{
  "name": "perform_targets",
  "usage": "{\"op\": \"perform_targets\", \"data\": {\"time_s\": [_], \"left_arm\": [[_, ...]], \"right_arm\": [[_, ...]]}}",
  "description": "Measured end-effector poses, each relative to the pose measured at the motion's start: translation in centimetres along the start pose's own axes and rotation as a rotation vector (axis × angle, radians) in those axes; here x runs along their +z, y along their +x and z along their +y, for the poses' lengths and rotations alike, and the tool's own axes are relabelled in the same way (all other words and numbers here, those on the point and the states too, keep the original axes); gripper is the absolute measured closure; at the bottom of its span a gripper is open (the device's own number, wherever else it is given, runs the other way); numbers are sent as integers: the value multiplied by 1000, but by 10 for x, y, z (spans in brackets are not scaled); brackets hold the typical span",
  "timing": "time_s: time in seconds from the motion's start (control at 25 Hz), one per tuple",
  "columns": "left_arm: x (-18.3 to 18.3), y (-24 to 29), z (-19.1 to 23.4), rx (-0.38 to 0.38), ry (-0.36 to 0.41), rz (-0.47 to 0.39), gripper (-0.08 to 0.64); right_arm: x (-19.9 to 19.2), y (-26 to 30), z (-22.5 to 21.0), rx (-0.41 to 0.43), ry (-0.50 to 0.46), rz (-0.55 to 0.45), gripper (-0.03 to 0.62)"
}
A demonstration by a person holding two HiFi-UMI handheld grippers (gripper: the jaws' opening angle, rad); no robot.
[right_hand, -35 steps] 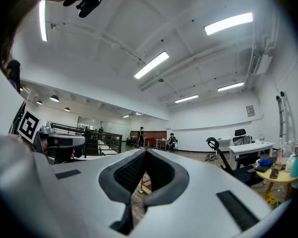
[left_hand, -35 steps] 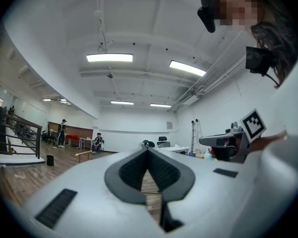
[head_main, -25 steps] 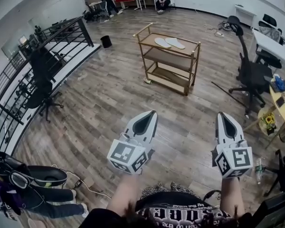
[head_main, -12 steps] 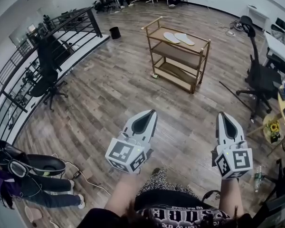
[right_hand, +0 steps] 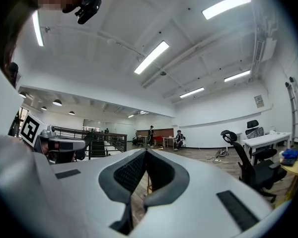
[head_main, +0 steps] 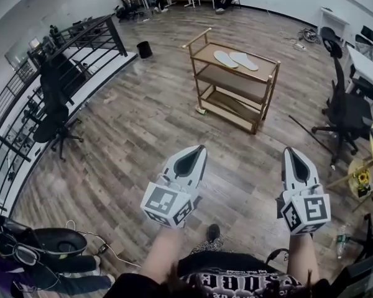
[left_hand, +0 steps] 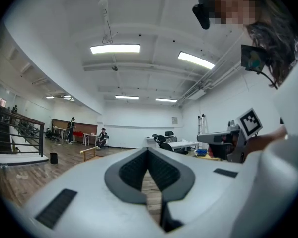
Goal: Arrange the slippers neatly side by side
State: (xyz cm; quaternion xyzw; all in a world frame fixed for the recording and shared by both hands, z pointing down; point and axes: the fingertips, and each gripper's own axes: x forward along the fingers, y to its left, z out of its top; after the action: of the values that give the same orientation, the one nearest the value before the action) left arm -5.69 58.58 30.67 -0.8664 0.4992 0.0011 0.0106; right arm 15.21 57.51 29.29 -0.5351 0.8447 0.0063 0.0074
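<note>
Facing the wooden three-shelf cart (head_main: 230, 82), left gripper (head_main: 201, 148) and right gripper (head_main: 292, 149) were closed, empty; pale flat slippers (head_main: 225, 58) lay on top.

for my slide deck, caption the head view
Left gripper and right gripper, both shut, empty, face a wooden cart bearing two slippers

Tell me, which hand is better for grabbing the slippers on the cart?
Left, probably, but only just. The left gripper angles toward the slippers on the cart's top shelf; the right gripper aims nearer the cart's right edge. Both are shut, empty and far away.
</note>
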Motion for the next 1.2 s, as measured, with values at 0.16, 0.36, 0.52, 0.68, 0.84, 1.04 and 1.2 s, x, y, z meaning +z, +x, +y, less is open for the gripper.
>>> {"op": "perform_targets", "data": {"time_s": [0.16,0.36,0.52,0.68,0.84,1.04,1.2], "left_arm": [[5,32,51,-17,9,-2,567],[1,61,101,-16,-9,-6,567],[3,96,118,-49,8,-13,568],[1,126,137,-48,12,-12,568],[-6,160,156,-34,8,0,568],[-4,209,180,-5,5,13,568],[-2,261,195,-3,12,6,568]], "right_arm": [[1,55,1,-20,-2,-1,588],[-8,102,-2,-63,2,15,588],[-9,136,-13,-78,-9,27,588],[-9,169,-25,-77,-25,22,588],[-12,206,-50,-75,-23,21,588],[-12,261,-83,-30,-27,23,588],[-10,305,-111,1,-48,21,588]]}}
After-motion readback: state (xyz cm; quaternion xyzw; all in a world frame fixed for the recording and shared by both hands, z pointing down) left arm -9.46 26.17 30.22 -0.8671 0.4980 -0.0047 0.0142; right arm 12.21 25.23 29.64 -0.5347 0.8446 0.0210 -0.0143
